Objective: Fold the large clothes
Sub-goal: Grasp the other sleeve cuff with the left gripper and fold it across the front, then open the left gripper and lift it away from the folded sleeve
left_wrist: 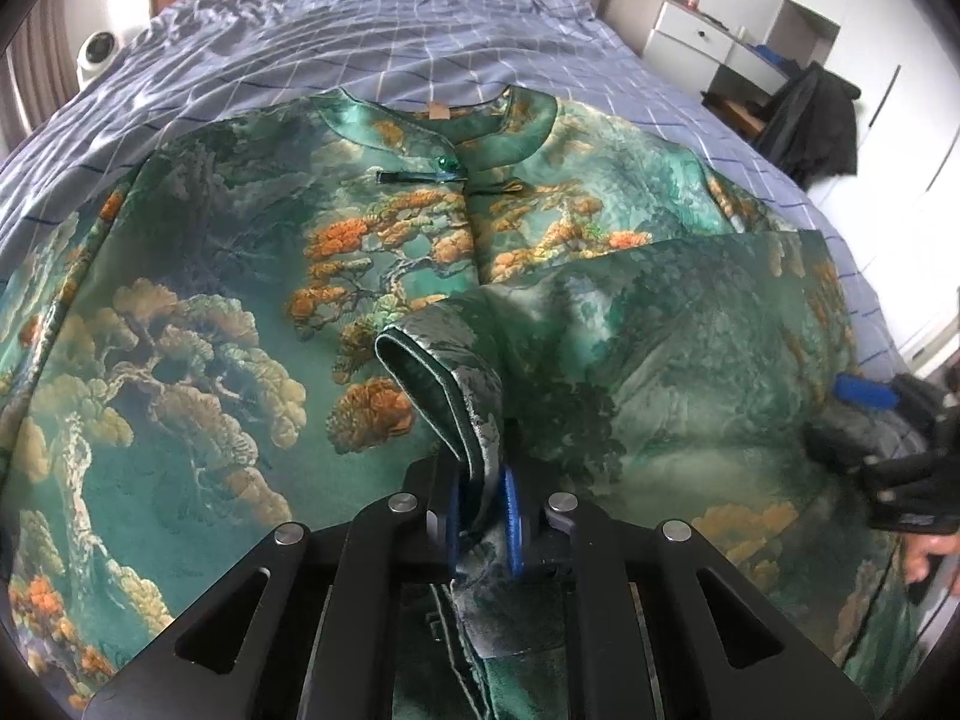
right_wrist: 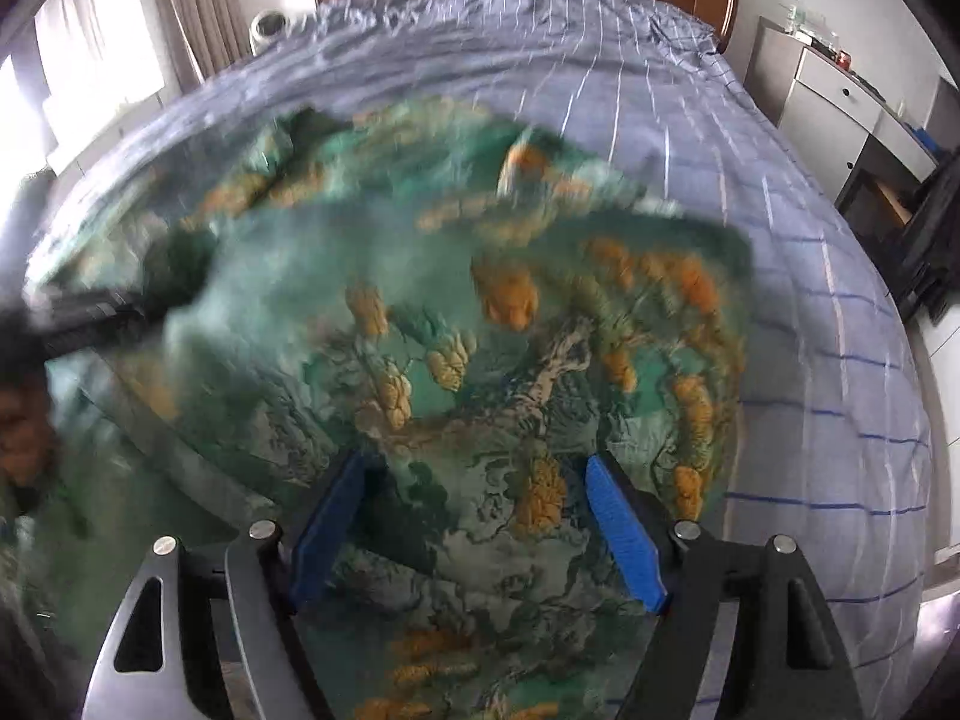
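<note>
the garment (left_wrist: pixel 198 312), a green jacket printed with orange pines, lay spread front-up on the bed (left_wrist: pixel 372 42), collar (left_wrist: pixel 438 132) at the far side from both tools. the left hand-held gripper (left_wrist: pixel 480 516) was closed narrow on the sleeve cuff (left_wrist: pixel 444 396), cloth pinched between its blue pads; the sleeve ran from its jaws across the jacket's front, judged to be a sleeve being carried inward for a fold. the right hand-held gripper (right_wrist: pixel 474 534) stood wide, nothing between its pads (right_wrist: pixel 624 534), poised above the fabric just ahead of it, with the garment's edge to its right; judged to be lining up a second hold. that view was blurred, so contact with the cloth could not be confirmed. a gloved hand (left_wrist: pixel 906 492) showed to the right of the left tool.
</note>
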Demonstrator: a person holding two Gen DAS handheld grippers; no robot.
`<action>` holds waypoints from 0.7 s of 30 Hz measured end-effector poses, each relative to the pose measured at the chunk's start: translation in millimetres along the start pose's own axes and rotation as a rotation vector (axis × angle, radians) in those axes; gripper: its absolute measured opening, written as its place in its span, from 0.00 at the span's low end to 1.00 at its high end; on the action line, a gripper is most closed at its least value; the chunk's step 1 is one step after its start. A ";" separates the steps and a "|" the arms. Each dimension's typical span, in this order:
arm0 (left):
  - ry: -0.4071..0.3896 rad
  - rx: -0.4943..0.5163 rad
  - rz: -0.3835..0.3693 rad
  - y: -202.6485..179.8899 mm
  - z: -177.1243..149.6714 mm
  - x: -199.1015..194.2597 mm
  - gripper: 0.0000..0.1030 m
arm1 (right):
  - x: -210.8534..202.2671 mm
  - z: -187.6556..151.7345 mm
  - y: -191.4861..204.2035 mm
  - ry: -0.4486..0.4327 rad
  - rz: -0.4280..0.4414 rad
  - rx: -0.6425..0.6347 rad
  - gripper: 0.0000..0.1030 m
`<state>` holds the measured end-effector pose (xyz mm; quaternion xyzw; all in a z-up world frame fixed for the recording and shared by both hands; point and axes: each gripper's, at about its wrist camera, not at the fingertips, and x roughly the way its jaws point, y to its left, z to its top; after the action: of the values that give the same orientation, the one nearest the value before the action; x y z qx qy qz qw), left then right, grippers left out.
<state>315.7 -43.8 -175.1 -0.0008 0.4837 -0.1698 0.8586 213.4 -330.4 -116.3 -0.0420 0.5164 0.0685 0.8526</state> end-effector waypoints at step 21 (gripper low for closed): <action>-0.020 -0.009 0.078 -5.6 -3.8 -12.3 0.48 | -119.3 -176.9 44.6 0.074 0.003 -0.040 0.78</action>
<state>305.1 -44.9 -166.0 0.0125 0.4753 -0.1341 0.8695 -3.0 -320.3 -92.5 -0.0607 0.5460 0.0784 0.8319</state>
